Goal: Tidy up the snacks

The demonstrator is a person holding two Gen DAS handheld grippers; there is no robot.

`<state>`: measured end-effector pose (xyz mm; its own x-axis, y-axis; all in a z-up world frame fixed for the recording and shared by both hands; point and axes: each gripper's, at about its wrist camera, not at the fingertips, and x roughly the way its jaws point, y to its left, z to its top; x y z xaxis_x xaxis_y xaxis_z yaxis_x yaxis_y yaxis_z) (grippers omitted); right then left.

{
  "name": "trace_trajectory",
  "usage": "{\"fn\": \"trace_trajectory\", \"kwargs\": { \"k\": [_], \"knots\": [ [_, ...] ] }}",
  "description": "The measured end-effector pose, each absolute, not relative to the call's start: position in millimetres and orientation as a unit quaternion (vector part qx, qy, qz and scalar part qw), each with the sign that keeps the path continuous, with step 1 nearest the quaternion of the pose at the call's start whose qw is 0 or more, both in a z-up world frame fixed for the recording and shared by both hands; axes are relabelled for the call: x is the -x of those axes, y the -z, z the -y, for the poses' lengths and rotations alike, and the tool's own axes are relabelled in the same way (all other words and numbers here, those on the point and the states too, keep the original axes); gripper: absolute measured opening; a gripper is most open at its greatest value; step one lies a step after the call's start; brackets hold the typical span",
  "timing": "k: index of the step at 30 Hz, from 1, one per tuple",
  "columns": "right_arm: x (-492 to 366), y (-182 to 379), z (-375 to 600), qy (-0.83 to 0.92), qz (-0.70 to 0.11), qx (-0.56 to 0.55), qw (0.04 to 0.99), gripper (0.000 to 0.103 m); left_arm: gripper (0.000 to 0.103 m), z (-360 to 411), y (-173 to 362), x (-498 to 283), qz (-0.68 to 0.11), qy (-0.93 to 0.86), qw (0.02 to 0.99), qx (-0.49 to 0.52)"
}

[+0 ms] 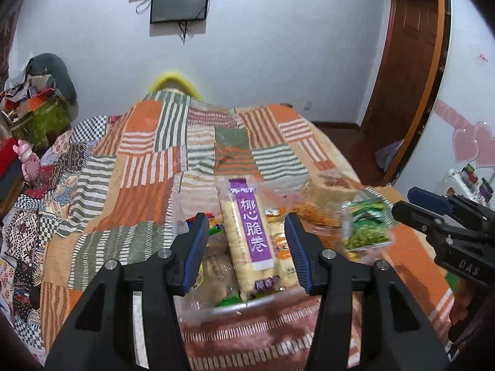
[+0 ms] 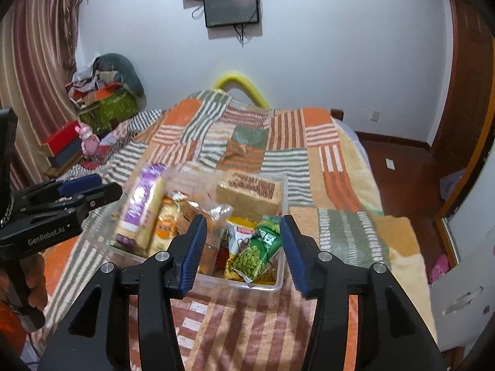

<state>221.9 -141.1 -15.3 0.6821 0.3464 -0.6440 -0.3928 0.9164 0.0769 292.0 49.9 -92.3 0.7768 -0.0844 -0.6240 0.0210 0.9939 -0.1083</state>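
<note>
Sitting on a patchwork blanket (image 2: 287, 142) spread over the bed, a clear plastic tub (image 2: 278, 281) holds the snacks. The left gripper (image 1: 247, 247) hangs just above the tub's near rim with its jaws spread wide and nothing between the blue pads (image 1: 195, 247); straight ahead of it a long pale packet with a purple label (image 1: 250, 235) lies lengthwise on top of the other snacks. An orange-printed packet (image 1: 280, 247) lies beside it on the right, and a clear-wrapped pale snack (image 1: 216, 266) on the left. The right gripper (image 2: 244, 247) also stands open and empty, poised over the near right end of the tub. In the right wrist view a green pea packet (image 2: 258, 253) leans at that end, touching a yellow and white packet (image 2: 241, 235) just to its left. At the far side of the tub stands a tan block in a wrapper (image 2: 247, 194). The purple-label packet (image 2: 139, 204) looks blurred at the tub's left end in this view. Each gripper shows at the edge of the other's camera, the right one (image 1: 433, 210) beside the green packet (image 1: 368, 228). A pink toy (image 2: 88, 142) stands near the bed's left edge, and a dark screen (image 2: 232, 6) hangs on the white wall.
</note>
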Motion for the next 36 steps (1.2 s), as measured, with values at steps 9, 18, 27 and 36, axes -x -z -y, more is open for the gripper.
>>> {"fn": "trace_trajectory", "kwargs": {
  "k": [9, 18, 27, 36],
  "knots": [
    [-167.8, -48.8, 150.2, -0.214, -0.27, 0.026, 0.938, 0.054, 0.051, -45.5, 26.1, -214.6, -0.255, 0.029, 0.966, 0.039],
    [-112.7, -88.2, 158.8, -0.225, -0.204, 0.009, 0.953, 0.064, 0.062, -35.4, -24.7, -134.8, -0.17, 0.02, 0.985, 0.037],
    [-77.0, -93.7, 157.0, -0.23, -0.172, 0.015, 0.958, 0.08, 0.087, -29.9, -32.0, -90.1, -0.143, 0.007, 0.989, 0.043],
    [-65.6, -94.4, 155.5, -0.212, -0.146, 0.009, 0.966, 0.103, 0.1, -26.2, -29.0, -72.2, -0.129, -0.002, 0.991, 0.039]
  ]
}}
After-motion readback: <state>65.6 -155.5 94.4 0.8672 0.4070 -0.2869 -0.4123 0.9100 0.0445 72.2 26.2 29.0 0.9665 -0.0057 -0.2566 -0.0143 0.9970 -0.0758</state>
